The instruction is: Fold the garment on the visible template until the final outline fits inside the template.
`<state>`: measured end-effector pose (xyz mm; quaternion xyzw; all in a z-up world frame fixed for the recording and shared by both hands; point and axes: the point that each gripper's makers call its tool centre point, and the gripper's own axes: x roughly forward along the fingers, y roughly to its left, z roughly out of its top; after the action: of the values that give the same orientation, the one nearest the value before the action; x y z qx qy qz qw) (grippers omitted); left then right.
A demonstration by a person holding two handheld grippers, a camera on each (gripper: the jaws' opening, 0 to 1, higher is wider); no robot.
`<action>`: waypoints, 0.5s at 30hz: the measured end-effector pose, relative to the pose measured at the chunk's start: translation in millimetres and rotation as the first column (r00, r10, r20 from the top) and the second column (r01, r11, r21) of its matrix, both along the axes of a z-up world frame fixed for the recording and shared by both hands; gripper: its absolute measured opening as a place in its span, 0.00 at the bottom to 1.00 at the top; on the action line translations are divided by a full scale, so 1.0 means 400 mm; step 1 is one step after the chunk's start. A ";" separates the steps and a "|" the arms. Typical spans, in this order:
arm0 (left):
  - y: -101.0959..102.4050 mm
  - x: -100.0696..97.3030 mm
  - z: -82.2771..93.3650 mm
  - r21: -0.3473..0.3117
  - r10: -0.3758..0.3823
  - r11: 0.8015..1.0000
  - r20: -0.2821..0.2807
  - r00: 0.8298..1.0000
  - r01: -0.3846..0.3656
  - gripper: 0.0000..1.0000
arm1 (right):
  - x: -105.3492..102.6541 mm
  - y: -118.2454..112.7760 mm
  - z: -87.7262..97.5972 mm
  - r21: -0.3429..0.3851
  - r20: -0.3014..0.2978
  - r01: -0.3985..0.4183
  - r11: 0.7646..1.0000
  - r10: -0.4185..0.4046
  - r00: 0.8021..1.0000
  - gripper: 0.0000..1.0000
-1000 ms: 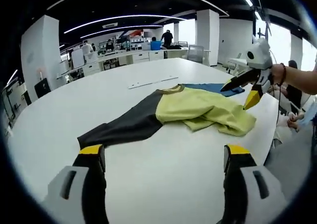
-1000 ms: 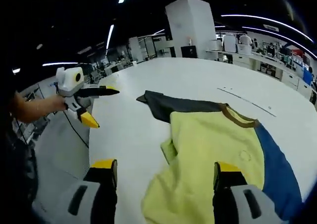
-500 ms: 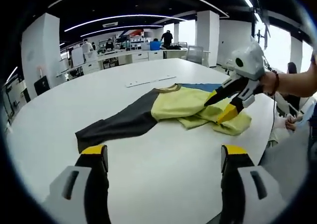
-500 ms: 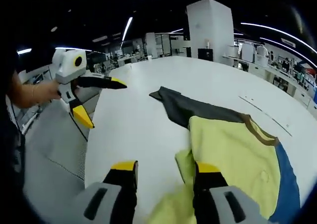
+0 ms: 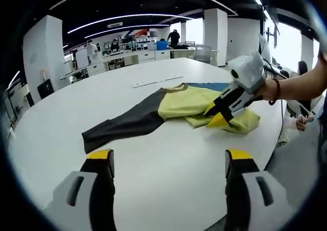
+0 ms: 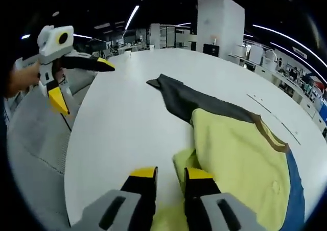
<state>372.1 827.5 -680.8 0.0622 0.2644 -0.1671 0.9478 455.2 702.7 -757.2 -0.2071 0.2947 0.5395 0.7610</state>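
yellow garment edge between right gripper jaws

A large white table with a rounded edge carries everything. A garment lies on it, spread lengthwise: a dark sleeve stretches toward the near left, a yellow body sits bunched at the right, and a blue part shows at the far side. Farther off lies a thin pale strip, apart from the garment.

A large open-plan office with a dark ceiling crossed by curved light strips, white square pillars, rows of desks, and bright windows.
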 end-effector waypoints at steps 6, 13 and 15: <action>0.003 -0.008 -0.002 -0.003 0.002 1.000 -0.004 1.000 -0.002 0.86 | 0.028 -0.004 -0.029 -0.044 -0.014 0.062 0.997 -0.063 0.998 0.11; 0.013 -0.013 -0.005 0.001 0.013 1.000 -0.010 1.000 -0.013 0.85 | 0.040 -0.007 -0.043 -0.085 0.030 0.079 0.993 -0.076 0.997 0.03; 0.021 -0.015 -0.009 0.004 0.017 1.000 -0.011 1.000 -0.017 0.85 | 0.042 -0.007 -0.043 -0.079 0.037 0.090 0.993 -0.087 0.996 0.01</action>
<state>366.0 835.7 -684.3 0.0608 0.2703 -0.1590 0.9476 472.0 700.0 -774.3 -0.2336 0.3122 0.4894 0.7800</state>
